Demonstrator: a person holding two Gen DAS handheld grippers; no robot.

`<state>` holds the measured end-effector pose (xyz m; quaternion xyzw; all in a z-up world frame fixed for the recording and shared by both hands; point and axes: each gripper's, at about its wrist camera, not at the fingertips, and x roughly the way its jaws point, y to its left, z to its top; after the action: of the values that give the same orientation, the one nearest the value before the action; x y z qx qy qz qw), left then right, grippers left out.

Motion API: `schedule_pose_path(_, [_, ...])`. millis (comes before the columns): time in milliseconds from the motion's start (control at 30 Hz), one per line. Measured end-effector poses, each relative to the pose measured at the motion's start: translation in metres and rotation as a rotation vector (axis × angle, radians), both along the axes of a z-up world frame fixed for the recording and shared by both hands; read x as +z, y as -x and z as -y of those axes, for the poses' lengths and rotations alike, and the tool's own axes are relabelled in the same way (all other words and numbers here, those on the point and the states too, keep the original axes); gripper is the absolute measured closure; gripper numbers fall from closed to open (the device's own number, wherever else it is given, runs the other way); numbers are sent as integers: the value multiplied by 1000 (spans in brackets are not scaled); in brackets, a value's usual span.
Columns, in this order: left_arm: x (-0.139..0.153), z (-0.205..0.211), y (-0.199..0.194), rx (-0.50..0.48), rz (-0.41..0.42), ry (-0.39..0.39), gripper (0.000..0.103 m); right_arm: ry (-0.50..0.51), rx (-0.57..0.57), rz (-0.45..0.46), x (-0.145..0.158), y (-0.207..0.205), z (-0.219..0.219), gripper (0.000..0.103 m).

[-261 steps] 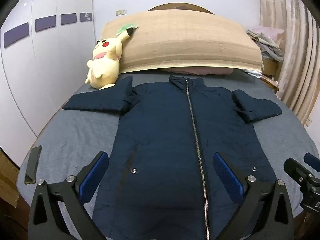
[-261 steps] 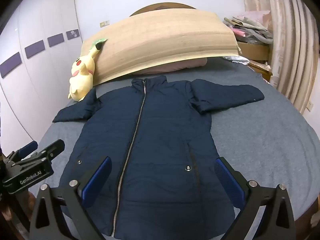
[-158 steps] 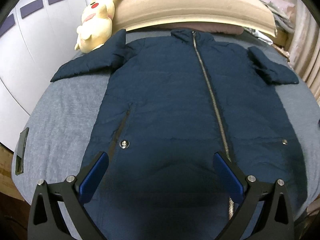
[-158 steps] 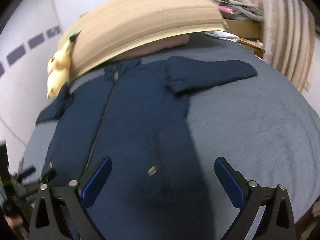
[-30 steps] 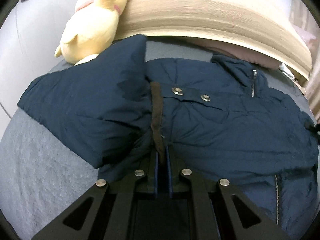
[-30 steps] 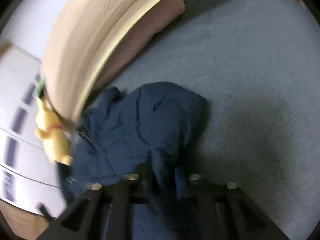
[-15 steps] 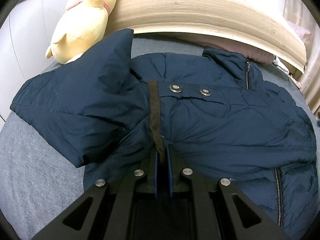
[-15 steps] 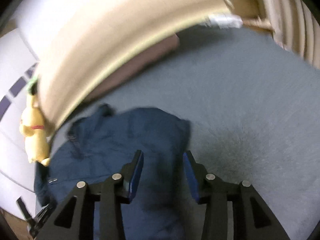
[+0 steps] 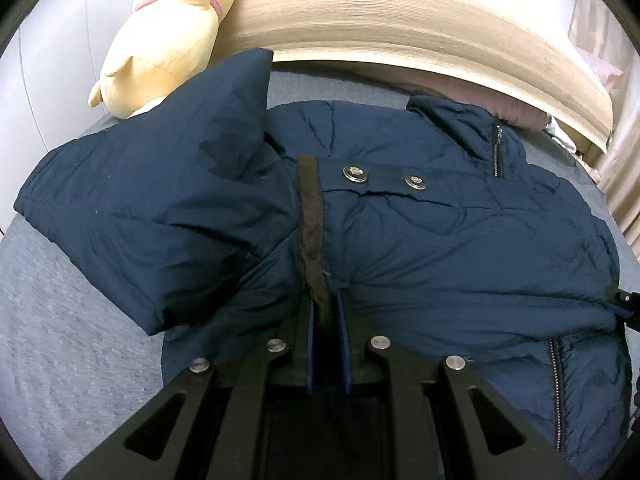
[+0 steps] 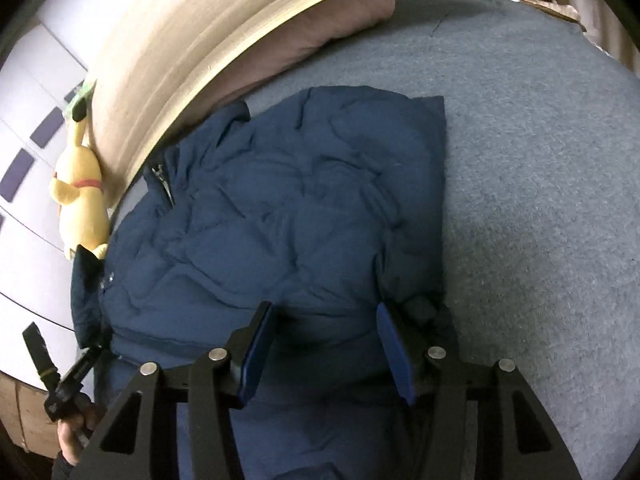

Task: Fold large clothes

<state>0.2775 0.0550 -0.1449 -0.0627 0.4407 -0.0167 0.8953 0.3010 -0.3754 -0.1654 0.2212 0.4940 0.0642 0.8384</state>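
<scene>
A navy puffer jacket (image 9: 440,248) lies on the grey bed, its lower part folded up over the chest so the hem with two snap buttons (image 9: 356,173) faces up. My left gripper (image 9: 326,312) is shut on the jacket's dark hem edge (image 9: 310,220). The left sleeve (image 9: 140,208) sticks out toward the plush. In the right wrist view the jacket (image 10: 288,216) lies folded, its right sleeve tucked in. My right gripper (image 10: 324,320) is open just over the jacket's near fold, holding nothing.
A yellow plush toy (image 9: 168,36) leans on the tan headboard (image 9: 400,28) at the back left; it also shows in the right wrist view (image 10: 80,200). A brown pillow (image 10: 320,40) lies under the headboard. Grey bedding (image 10: 540,200) spreads to the right. White wardrobe at left.
My right gripper has let go of the jacket and opened wider, now over the fold. My left gripper stays shut on the hem and has pushed slightly toward the headboard.
</scene>
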Motion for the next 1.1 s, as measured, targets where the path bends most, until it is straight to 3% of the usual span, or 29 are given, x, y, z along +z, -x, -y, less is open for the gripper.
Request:
schedule_pose_path(167, [5,1,1,-14,-10,-8,87,14,-2,11,-2,-2,-8,42])
schedule_pose_path(200, [10,3,2,-28,-22,-30,78,31,-1,3,3,-1,-16,38])
schedule_pose_path(233, [17,2,6,-41,-42,-32,56,57,-6,4,11,1,-22,29])
schedule_pose_path(300, [34,-8,19,-66,-53,61,26,67,-7,107,41,16,-35,15])
schedule_pose_path(333, [48,-18,33,-80,-17,135,23,70,4,147,52,24,-40,6])
schedule_pose_path(433, [79,-53,67,-95,71,251,21,90,37,268,86,59,-58,2])
schedule_pose_path(567, [95,-139,92,59,174,360,19,111,113,334,91,101,-95,2])
schedule_pose_path(667, [82,-210,87,246,181,438,19,173,146,347,76,122,-116,2])
schedule_pose_path(767, [54,-288,70,450,159,628,19,211,184,301,45,133,-135,2])
schedule_pose_path(833, [40,-316,56,530,143,685,20,215,194,259,28,136,-141,2])
schedule_pose_path(1100, [-1,-364,6,662,120,748,20,214,189,205,1,133,-139,0])
